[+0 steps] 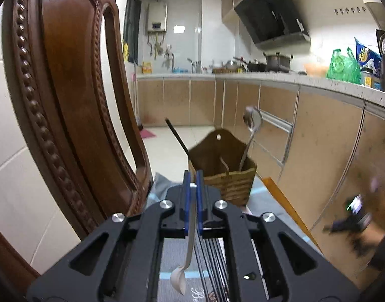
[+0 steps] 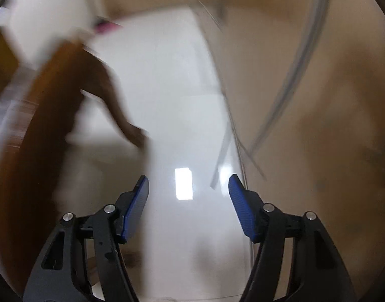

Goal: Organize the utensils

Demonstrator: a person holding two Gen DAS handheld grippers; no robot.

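Pinching a slim metal spoon (image 1: 189,239), left tool (image 1: 193,176), woven holder (image 1: 230,176) ahead, right tool (image 2: 188,183) spread empty.

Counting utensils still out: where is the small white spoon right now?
In the left wrist view, the white spoon hangs bowl-down, its handle clamped in the left hand-held gripper, just short of the woven utensil holder.

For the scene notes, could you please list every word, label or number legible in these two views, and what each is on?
No text can be read in full.
Mat under the left gripper: cursive lettering, cut off and unreadable.
Blue snack bag on the counter: print too blurred.
Yellow packet by the sink: too small.
Right wrist view: nothing but blur.
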